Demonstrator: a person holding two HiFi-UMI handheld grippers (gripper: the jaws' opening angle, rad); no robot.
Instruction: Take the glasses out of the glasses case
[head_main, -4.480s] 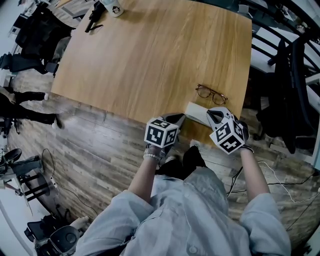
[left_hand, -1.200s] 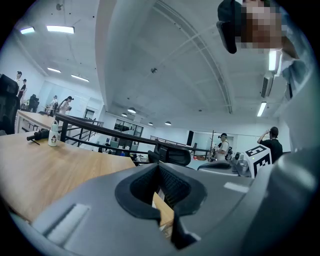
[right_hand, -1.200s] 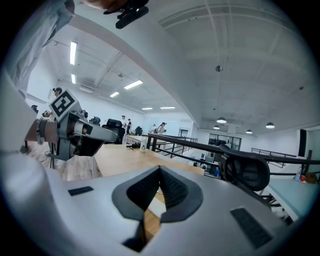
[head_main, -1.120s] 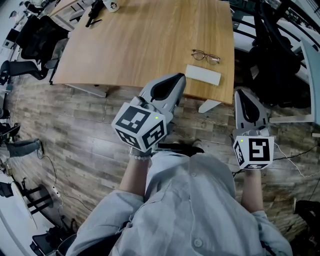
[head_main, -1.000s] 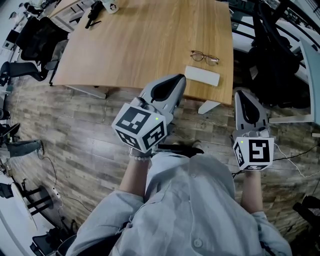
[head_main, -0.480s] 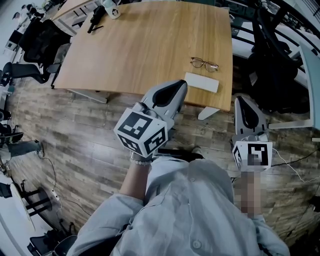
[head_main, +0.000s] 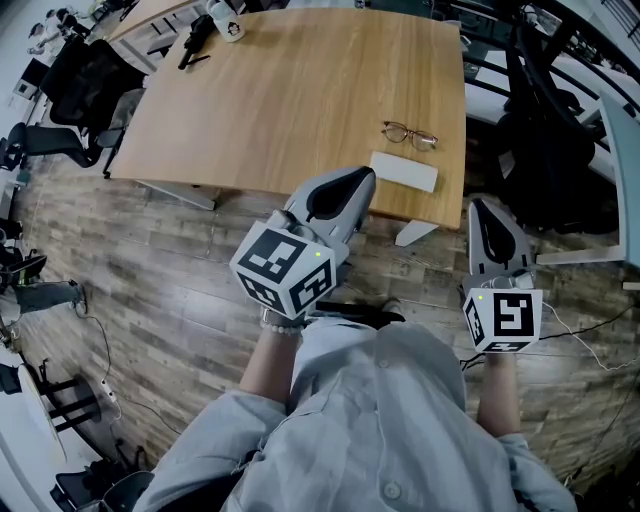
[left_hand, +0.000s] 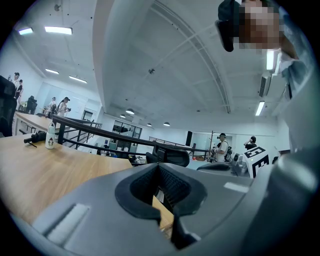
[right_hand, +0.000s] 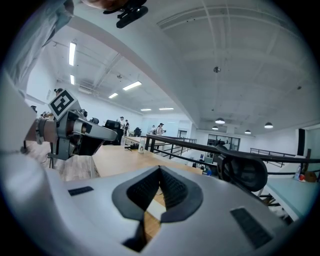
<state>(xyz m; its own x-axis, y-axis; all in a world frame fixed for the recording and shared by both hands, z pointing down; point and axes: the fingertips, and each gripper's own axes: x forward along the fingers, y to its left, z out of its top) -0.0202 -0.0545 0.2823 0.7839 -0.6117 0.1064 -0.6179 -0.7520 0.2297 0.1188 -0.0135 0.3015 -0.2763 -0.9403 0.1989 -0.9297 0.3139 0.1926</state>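
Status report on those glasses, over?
Left gripper and right gripper shut, empty. Thin-framed glasses lie on wooden table beside white rectangular case. Nothing blocking.

Glasses (head_main: 409, 134) just behind case (head_main: 404, 171), on table (head_main: 290, 100)

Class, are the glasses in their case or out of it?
Out: the glasses lie on the table beside the white case.

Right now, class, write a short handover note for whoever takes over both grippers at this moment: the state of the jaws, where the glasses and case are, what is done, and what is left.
Left gripper: jaws shut, empty, held up at the table's near edge.
Right gripper: jaws shut, empty, over the floor off the table's corner.
Glasses lie on the table, just beyond the glasses case, not touching it.
Done: glasses are out of the case.
Left: nothing apparent.
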